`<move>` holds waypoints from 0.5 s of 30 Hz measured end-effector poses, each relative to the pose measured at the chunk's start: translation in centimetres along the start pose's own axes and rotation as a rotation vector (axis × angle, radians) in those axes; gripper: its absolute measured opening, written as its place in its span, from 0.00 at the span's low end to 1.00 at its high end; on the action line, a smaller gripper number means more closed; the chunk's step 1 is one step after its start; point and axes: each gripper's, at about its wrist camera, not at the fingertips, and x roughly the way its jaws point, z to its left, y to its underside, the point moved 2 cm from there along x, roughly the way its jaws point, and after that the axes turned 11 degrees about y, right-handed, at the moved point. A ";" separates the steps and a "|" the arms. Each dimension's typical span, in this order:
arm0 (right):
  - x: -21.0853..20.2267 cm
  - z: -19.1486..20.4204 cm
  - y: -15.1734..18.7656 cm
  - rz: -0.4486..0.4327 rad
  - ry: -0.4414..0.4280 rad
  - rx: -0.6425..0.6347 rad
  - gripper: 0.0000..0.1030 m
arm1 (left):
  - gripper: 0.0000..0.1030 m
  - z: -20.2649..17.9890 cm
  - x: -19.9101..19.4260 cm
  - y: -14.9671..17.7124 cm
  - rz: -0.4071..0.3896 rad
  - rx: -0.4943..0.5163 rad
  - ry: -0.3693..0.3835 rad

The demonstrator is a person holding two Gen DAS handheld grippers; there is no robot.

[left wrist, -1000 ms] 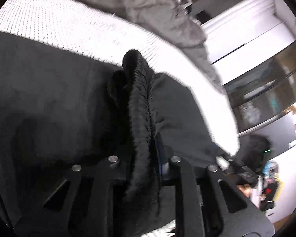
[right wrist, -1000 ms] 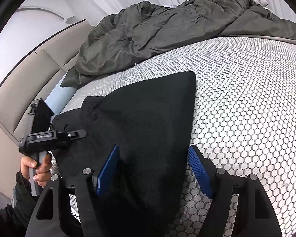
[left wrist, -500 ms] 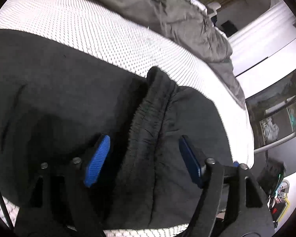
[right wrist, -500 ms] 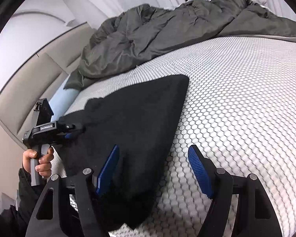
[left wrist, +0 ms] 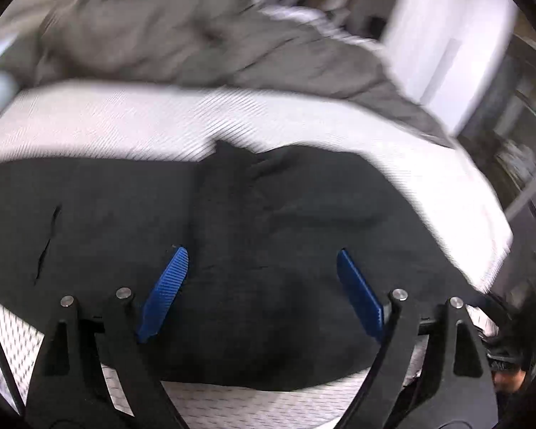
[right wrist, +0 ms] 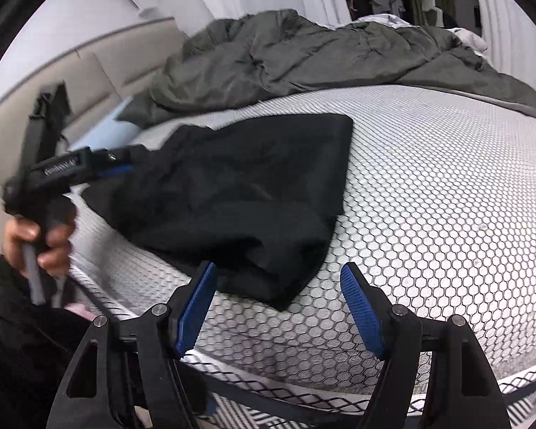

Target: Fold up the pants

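The black pants (right wrist: 239, 193) lie folded in a flat bundle on the white mattress (right wrist: 428, 193), near its front edge. In the left wrist view the pants (left wrist: 268, 232) fill the middle, blurred by motion. My left gripper (left wrist: 261, 261) is open and empty, just above the pants; it also shows in the right wrist view (right wrist: 125, 161) at the pants' far left corner. My right gripper (right wrist: 278, 271) is open and empty, pulled back at the mattress edge, its left pad (right wrist: 196, 307) close to the pants' near fold.
A rumpled grey duvet (right wrist: 321, 53) is heaped along the far side of the bed. A beige padded headboard (right wrist: 89, 82) and a light blue pillow (right wrist: 103, 128) lie at the left. White curtains and dark furniture stand beyond the bed.
My left gripper let go of the waistband, opened and drew back. My right gripper drew back off the pants toward the mattress edge. The pants now lie flat.
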 end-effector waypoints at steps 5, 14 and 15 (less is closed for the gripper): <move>0.8 -1.6 -0.1 -0.002 0.071 0.115 0.65 | 0.70 8.7 -0.2 -0.8 -0.033 -0.274 -0.178; -0.3 -0.9 1.1 -0.054 0.096 0.125 0.58 | 0.83 -2.5 -3.6 -0.4 -0.210 -0.015 0.058; -0.2 -0.6 0.9 -0.065 0.100 0.124 0.55 | 0.83 -5.1 -1.8 0.3 -0.125 0.065 0.179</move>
